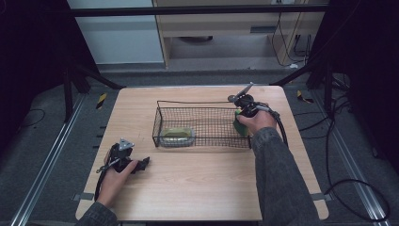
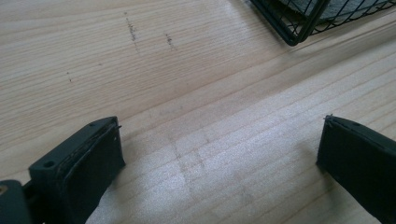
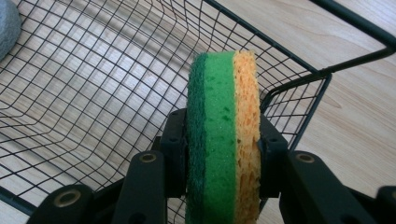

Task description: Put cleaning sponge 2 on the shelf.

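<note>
Over the right end of the wire basket [image 1: 202, 123], in the high view, the right tongs [image 1: 241, 114] carry a green sponge [image 1: 240, 123] just at the basket's end wall, so my reading is that the step in hand is putting the sponge into the basket. A greenish thing [image 1: 177, 136] already lies at the basket's left end. The left tongs [image 1: 141, 164] rest low on the tabletop [image 1: 197, 183], well apart from the basket, and look idle.

In the left gripper view, the left tongs [image 2: 219, 154] stand spread wide with bare wood between them; a corner of the basket [image 2: 299, 32] shows at the top.

In the right gripper view, the right tongs [image 3: 223, 144] pinch the sponge [image 3: 223, 126] on edge, dark green scourer layer to one side, green in the middle, orange foam to the other, with the basket's mesh floor [image 3: 93, 93] beneath and beyond it. The next move, as I judge it, calls for lowering the sponge clear of the rim [image 3: 299, 77] before the jaws part, so it drops inside rather than catching on the wire.

No brand, label or writing can be read anywhere.
</note>
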